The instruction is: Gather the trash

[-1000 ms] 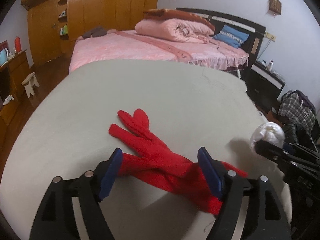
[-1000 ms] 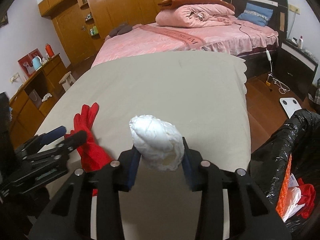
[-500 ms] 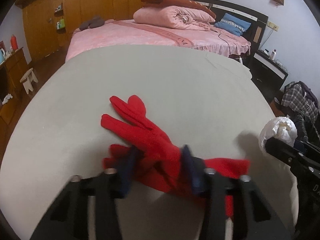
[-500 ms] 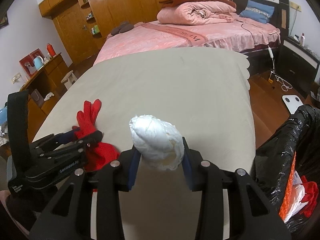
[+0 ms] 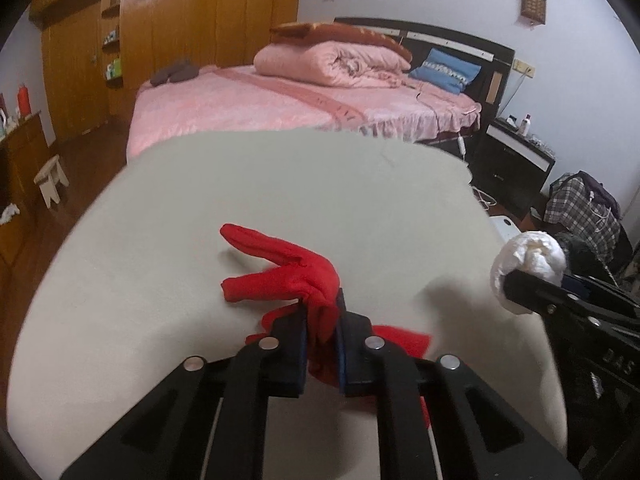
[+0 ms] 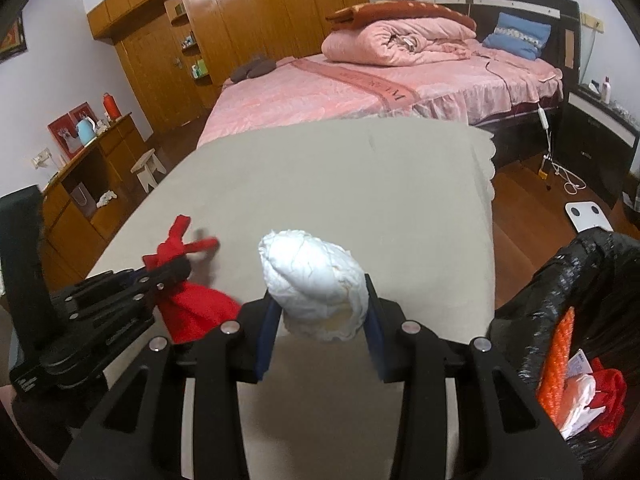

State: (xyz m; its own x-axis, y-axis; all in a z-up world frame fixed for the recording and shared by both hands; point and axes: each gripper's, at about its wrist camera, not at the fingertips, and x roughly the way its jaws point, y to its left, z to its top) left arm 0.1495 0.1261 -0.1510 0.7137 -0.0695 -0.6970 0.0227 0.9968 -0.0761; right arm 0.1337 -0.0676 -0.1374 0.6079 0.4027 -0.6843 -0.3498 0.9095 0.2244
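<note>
Left gripper (image 5: 321, 322) has just clamped the red glove (image 5: 288, 272), lifting it off the table (image 5: 160, 240).
Glove's cuff hidden behind the jaws; right gripper (image 6: 318, 316), beside the black bag (image 6: 560, 300), grips a white wad (image 6: 312, 280).

The red glove's (image 5: 296, 276) cuff is hidden between the left tongs (image 5: 322, 344). The black trash bag (image 6: 560, 280) is cut off at the right edge, its contents partly hidden.

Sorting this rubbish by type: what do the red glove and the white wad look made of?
The red glove looks like soft knitted or fleece fabric: matte, limp, bunching where the left claw pinches it. The white wad in the right claw looks like crumpled tissue or thin paper: fine creases, dull surface, a yellowish stain low down. It might also be a thin nonwoven; the pictures leave that open.
</note>
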